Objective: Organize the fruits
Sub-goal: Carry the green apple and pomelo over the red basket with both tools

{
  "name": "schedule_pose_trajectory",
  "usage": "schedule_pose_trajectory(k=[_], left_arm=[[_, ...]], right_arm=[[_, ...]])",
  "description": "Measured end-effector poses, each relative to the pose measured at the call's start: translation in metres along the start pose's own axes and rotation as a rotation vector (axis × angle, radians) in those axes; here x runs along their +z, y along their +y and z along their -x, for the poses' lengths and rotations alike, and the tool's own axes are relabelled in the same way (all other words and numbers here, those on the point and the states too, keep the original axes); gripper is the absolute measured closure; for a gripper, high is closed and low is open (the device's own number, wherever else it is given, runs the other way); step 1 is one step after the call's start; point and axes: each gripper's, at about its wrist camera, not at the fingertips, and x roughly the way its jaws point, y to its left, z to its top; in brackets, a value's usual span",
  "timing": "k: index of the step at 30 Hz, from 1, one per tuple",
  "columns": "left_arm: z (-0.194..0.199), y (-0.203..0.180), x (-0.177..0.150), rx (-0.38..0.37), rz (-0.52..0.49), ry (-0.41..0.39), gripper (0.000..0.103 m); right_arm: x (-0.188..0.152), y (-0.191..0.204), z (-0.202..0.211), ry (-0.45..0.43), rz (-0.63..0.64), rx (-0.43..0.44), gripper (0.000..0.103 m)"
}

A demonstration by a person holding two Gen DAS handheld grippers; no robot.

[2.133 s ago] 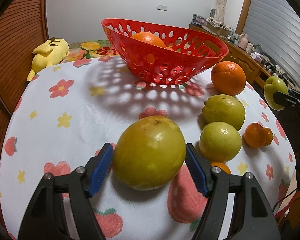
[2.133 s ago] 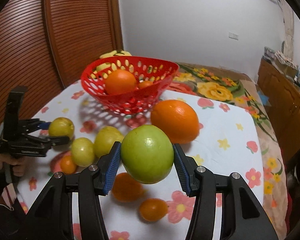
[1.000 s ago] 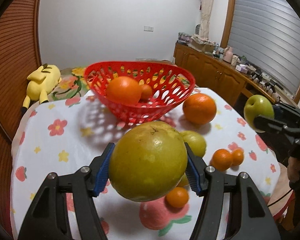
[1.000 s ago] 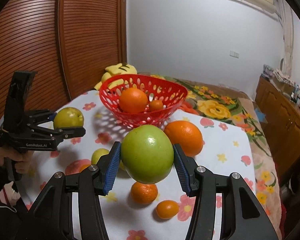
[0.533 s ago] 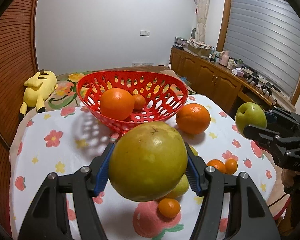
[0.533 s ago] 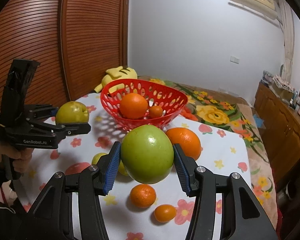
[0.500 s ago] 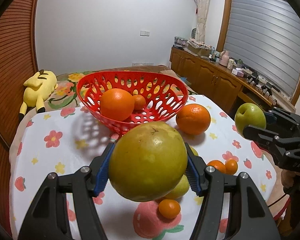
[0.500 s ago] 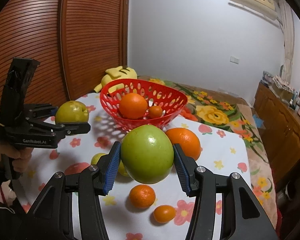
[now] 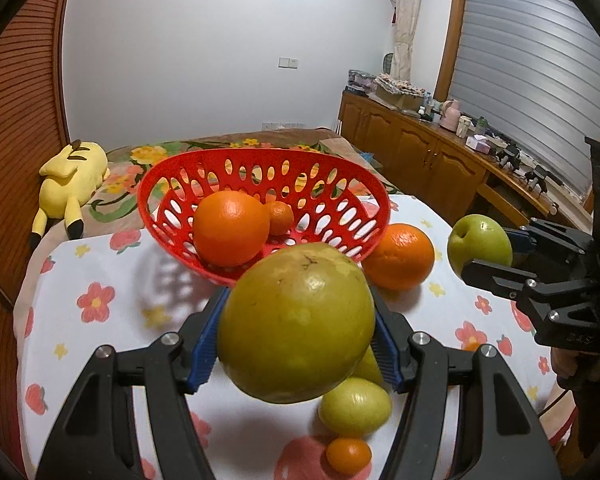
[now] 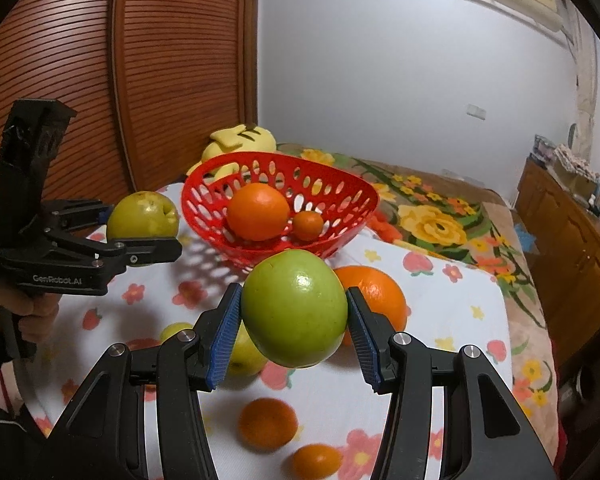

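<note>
My left gripper [image 9: 298, 334] is shut on a large yellow-green pear [image 9: 296, 322] and holds it in the air in front of the red basket [image 9: 344, 184]. It also shows in the right wrist view [image 10: 140, 236], left of the basket [image 10: 340, 188]. My right gripper [image 10: 294, 326] is shut on a green apple [image 10: 294, 314], held above the table; it shows at the right of the left wrist view [image 9: 480, 244]. The basket holds a big orange [image 9: 230, 228] and a small tangerine [image 9: 280, 218].
On the flowered tablecloth [image 9: 100, 280] lie a big orange [image 9: 398, 256], yellow-green fruits [image 9: 354, 406] and small tangerines [image 9: 348, 456]. A yellow plush toy [image 9: 68, 178] lies behind the table on the left. A wooden cabinet [image 9: 420, 152] stands at the right.
Both grippers have risen a little and moved closer to the basket, each still holding its fruit. The basket's inside shows more.
</note>
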Motion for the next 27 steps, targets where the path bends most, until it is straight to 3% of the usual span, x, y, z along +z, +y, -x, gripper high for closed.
schedule_pose_trajectory(k=[27], left_arm=[[-0.040, 0.012, 0.035, -0.021, -0.002, 0.027, 0.039]], right_arm=[[0.056, -0.030, -0.073, 0.061, 0.061, 0.084, 0.050]])
